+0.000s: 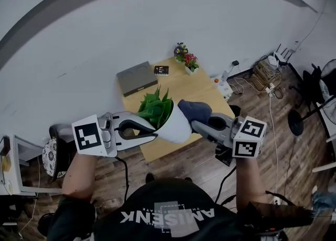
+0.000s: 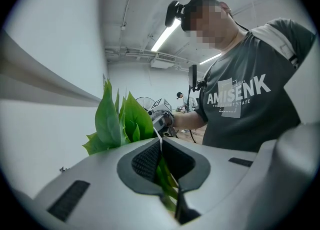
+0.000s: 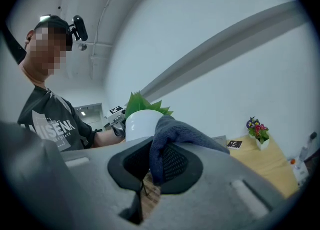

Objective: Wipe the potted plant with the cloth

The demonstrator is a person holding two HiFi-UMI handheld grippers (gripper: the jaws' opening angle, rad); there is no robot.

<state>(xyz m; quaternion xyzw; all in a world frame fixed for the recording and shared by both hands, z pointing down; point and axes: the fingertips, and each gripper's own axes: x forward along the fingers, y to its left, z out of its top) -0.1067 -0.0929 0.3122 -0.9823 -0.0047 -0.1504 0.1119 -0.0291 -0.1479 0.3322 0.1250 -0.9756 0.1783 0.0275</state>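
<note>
The plant (image 1: 156, 107) is off the bench, held up in the air between our two claws, over the bench's near edge and the floor in front of us. Its white pot (image 1: 177, 127) is tilted, with the green leaves (image 2: 116, 122) pointing to the far left. Our left claw (image 1: 151, 129) is clenched on the pot's rim. In the left gripper view the thin white rim runs between the jaws, with a few leaves just inside it.

The dark blue cloth (image 1: 195, 109) lies against the pot's upper right side, touching it. Our right claw (image 1: 198, 125) is clenched on the cloth. In the right gripper view a fold of it hangs down between the jaws and the rest bunches above them, against the pot. The two claws meet the pot from opposite sides, left and right.

Beyond the plant stands the wooden bench (image 1: 181, 88), set against the white wall (image 1: 157, 19). On its far left part lies a flat grey box (image 1: 136, 77). Just right of the box is a small black card (image 1: 161, 70), and at the far edge stand some small potted flowers (image 1: 185, 59). To the right of the bench, cables (image 1: 252, 82) lie on the wooden floor (image 1: 262, 124).
</note>
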